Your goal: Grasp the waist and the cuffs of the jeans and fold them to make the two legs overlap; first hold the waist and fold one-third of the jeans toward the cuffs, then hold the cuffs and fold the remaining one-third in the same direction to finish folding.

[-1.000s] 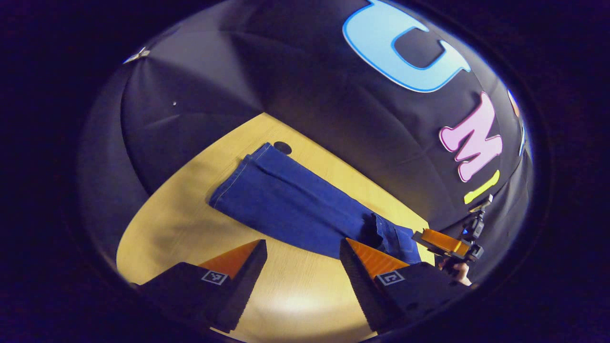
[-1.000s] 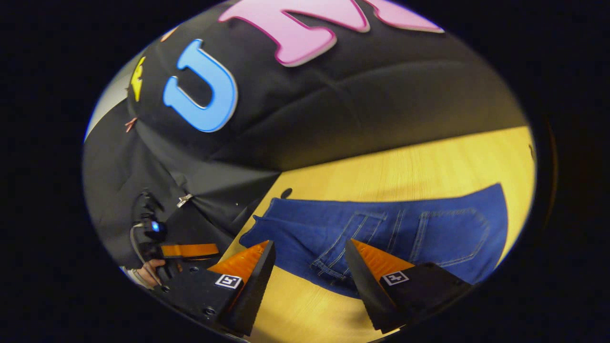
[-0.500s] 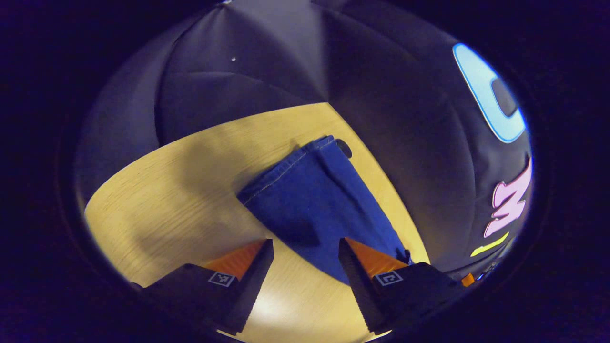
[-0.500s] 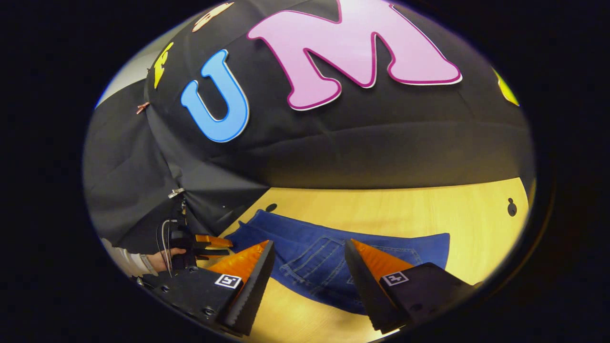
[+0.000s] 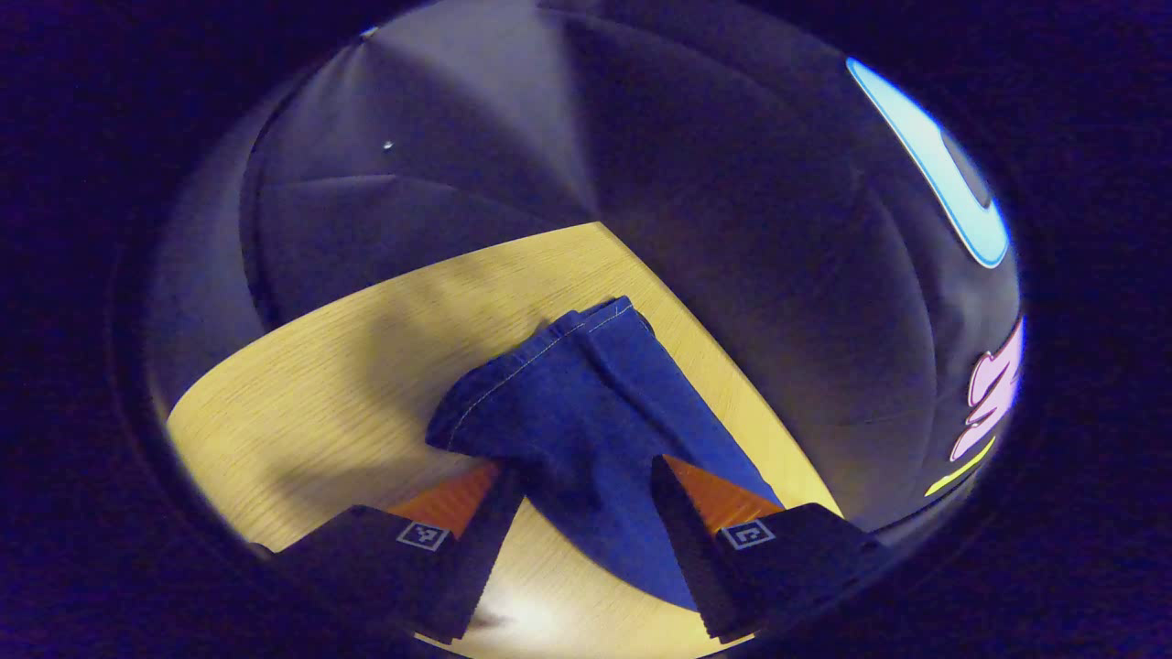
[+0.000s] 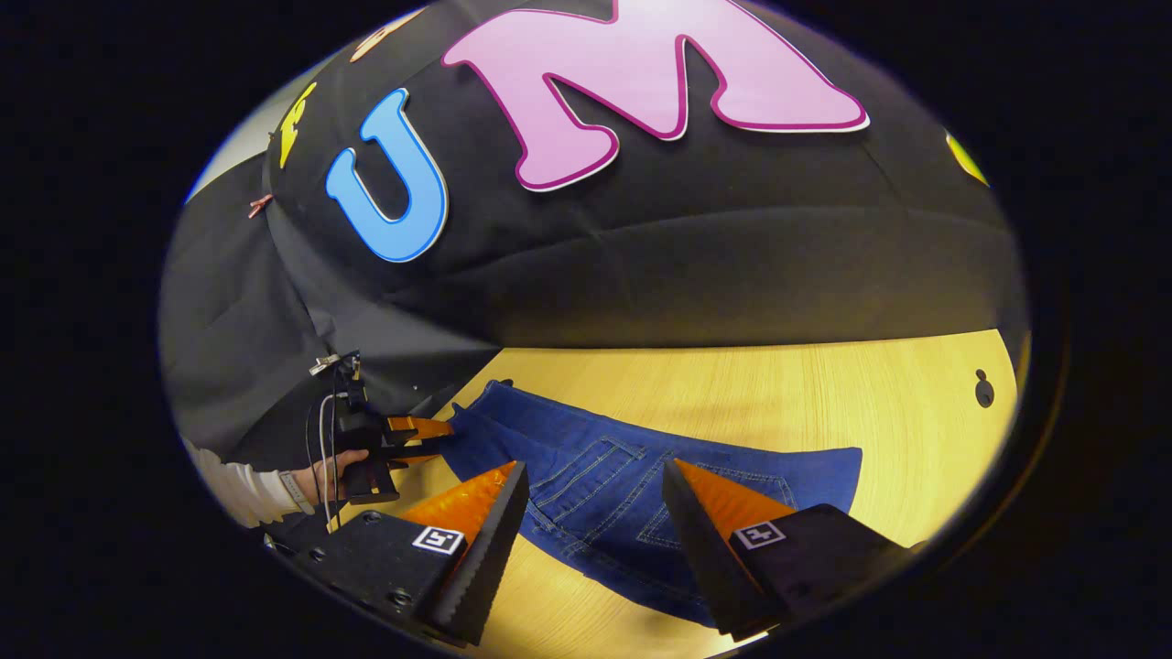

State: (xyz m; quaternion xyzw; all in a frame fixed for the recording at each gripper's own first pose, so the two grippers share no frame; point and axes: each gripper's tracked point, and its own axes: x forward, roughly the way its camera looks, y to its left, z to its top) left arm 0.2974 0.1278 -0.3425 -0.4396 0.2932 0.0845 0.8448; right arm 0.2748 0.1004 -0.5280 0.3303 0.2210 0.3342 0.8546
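Note:
The blue jeans (image 5: pixel 586 403) lie flat on the wooden table (image 5: pixel 320 384), legs overlapped, with the stitched cuff end pointing away from me. My left gripper (image 5: pixel 581 499) is open and low over the leg near the cuffs, denim lying between its fingers and the near cuff corner slightly bunched. In the right gripper view the waist end of the jeans (image 6: pixel 641 476), with its back pockets, sits just ahead of my open right gripper (image 6: pixel 591 513). Farther left, the left gripper (image 6: pixel 412 437) rests at the cuffs, held by a hand (image 6: pixel 325 476) in a white sleeve.
The black cloth wall rises right behind the table's (image 6: pixel 778 384) far edge. A round hole (image 6: pixel 984 392) is in the tabletop at the right. Bare wood lies left of the cuffs and beyond the waist.
My left gripper has swung toward the cuff end and moved in, so denim now lies between its fingers and the cuff corner has bunched. The right gripper has shifted slightly over the waist.

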